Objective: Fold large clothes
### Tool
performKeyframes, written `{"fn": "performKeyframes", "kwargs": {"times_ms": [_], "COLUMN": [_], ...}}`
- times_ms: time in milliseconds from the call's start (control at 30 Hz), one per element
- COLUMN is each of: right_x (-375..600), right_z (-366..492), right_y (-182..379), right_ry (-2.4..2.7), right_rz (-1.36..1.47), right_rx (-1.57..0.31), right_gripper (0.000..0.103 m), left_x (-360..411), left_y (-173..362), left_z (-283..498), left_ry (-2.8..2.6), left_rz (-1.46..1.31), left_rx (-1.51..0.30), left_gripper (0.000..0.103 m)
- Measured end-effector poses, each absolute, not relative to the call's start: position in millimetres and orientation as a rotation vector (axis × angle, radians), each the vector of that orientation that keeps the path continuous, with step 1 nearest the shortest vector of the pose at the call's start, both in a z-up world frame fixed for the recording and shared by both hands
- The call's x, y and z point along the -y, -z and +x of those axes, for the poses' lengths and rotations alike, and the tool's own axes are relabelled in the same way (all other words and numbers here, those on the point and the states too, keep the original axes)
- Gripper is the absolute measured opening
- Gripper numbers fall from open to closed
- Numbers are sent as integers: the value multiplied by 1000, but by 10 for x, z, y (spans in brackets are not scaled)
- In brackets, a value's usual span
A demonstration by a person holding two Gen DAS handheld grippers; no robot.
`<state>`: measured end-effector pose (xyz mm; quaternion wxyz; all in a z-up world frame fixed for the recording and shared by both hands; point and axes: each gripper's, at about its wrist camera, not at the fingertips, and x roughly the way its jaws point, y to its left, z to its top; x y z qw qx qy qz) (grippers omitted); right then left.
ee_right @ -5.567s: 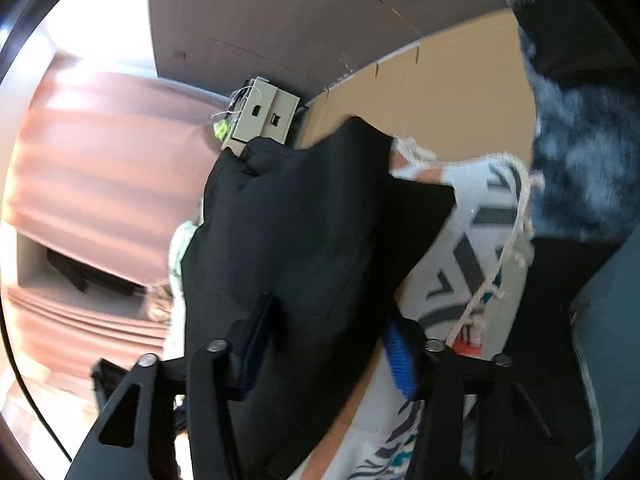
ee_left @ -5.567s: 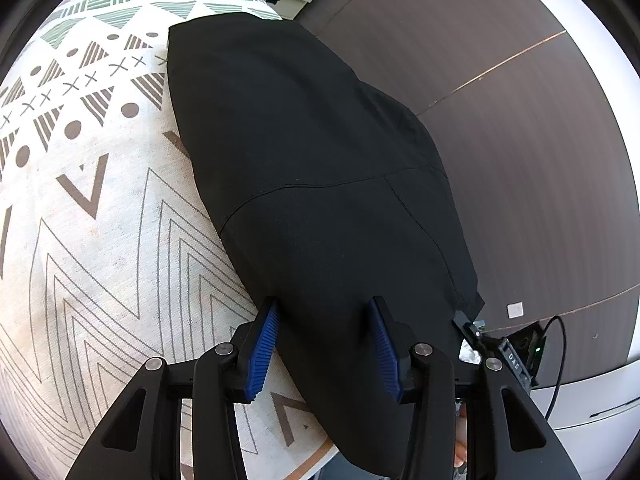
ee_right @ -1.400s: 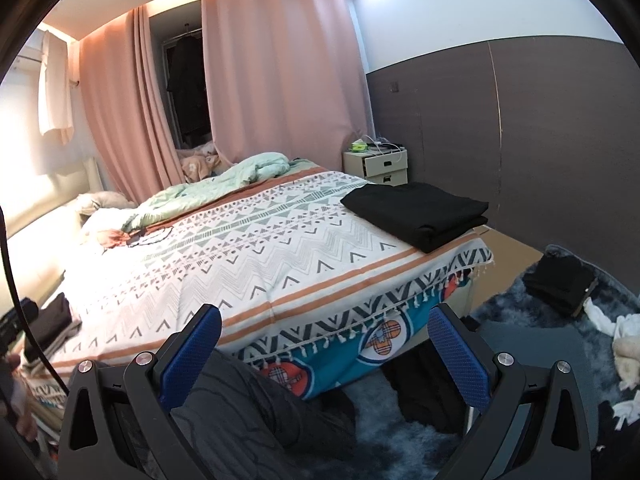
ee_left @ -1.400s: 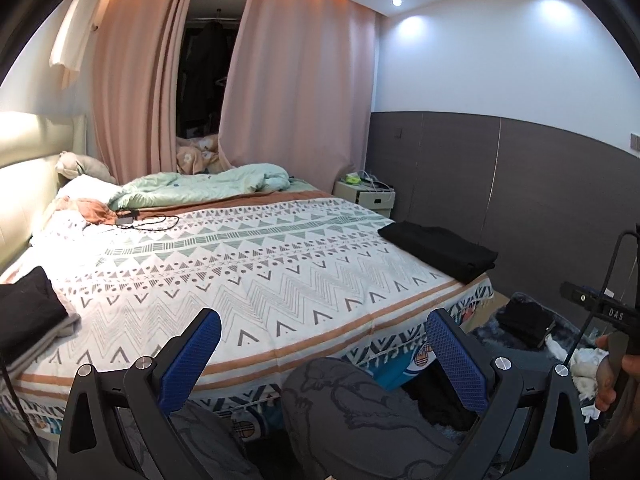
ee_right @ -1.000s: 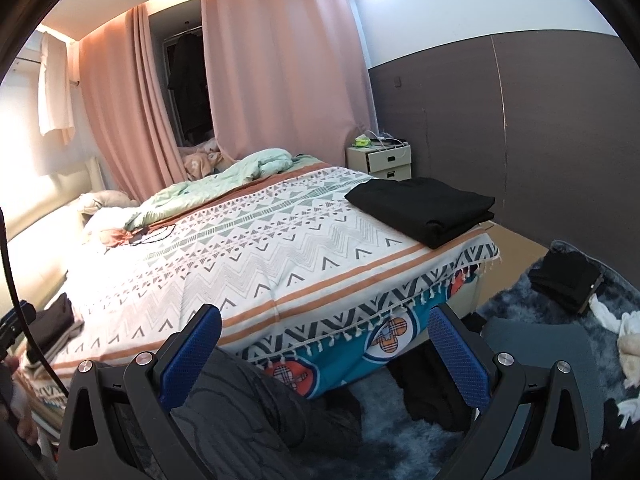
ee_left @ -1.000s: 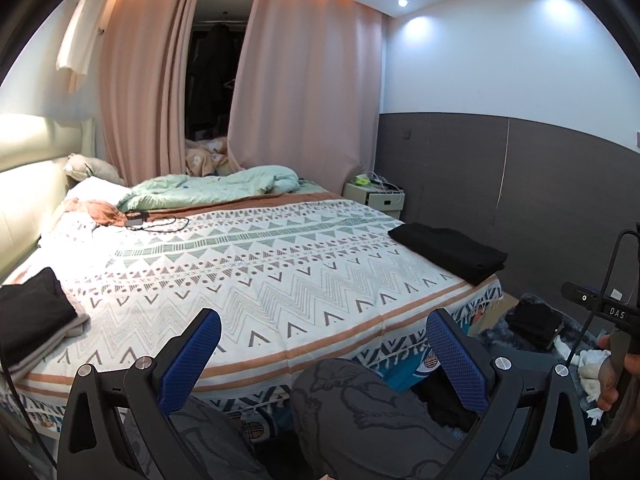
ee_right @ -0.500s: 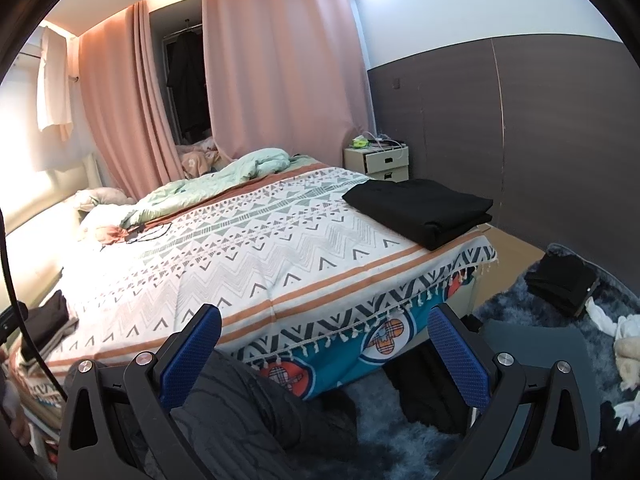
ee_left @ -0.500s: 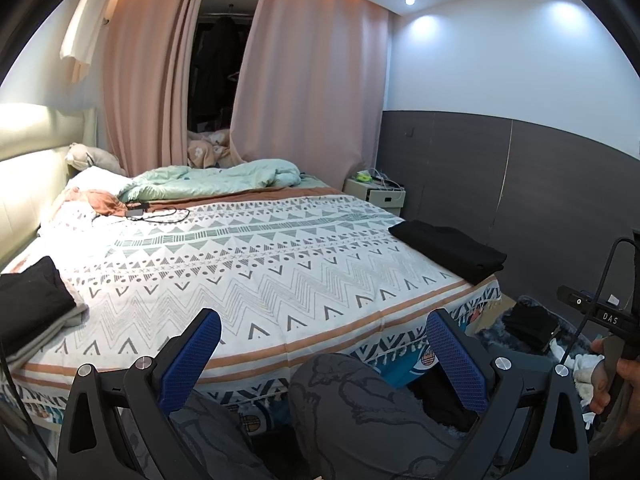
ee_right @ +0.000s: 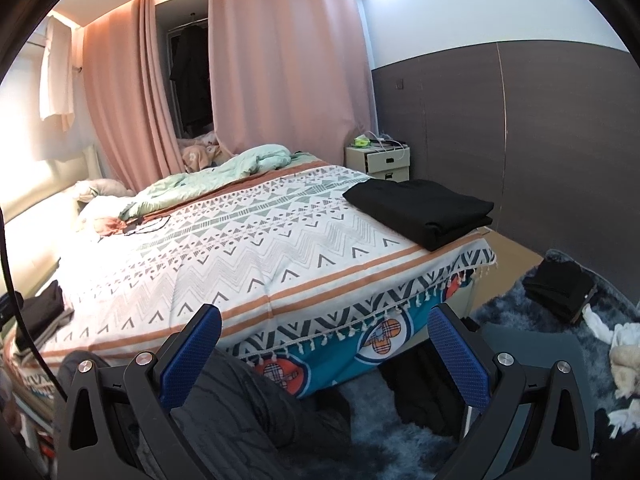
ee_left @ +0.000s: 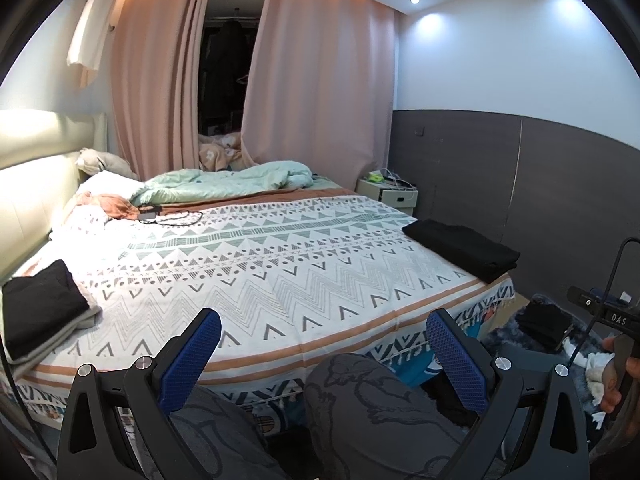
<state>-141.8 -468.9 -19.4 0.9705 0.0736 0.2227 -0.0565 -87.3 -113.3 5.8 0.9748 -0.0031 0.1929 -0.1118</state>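
Note:
A folded black garment [ee_left: 460, 249] lies on the right front corner of the bed [ee_left: 280, 280]; it also shows in the right wrist view [ee_right: 420, 208]. Another folded black garment [ee_left: 40, 312] sits on a light one at the bed's left edge, and shows in the right wrist view [ee_right: 40, 312]. My left gripper [ee_left: 320, 344] is open and empty, held back from the bed's foot, above my knees. My right gripper [ee_right: 324, 340] is open and empty, also well short of the bed.
A green duvet [ee_left: 224, 184] and pillows lie at the head. A nightstand [ee_right: 380, 160] stands by the dark wall. Dark clothes [ee_right: 560, 288] and white cloth [ee_right: 624, 352] lie on the blue rug. My grey-trousered knees [ee_left: 380, 400] are below the grippers.
Earlier both grippers were at the black garment on the bed; now it lies folded and both are open and drawn back. Over the last second the views only shifted slightly.

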Motion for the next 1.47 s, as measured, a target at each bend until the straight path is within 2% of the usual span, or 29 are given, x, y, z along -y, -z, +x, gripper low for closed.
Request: {"fn": "performKeyframes", "kwargs": {"times_ms": [1467], "right_x": [4586], "right_z": [-1324], "right_y": [310], "right_ry": [108], "right_rz": [169], "right_rx": [-478], "right_gripper": [103], "left_x": [981], "left_y": [-62], "left_z": [-949], "left_ry": [212], "left_rz": [-41], "left_rx": [-375], "left_gripper": [103]}}
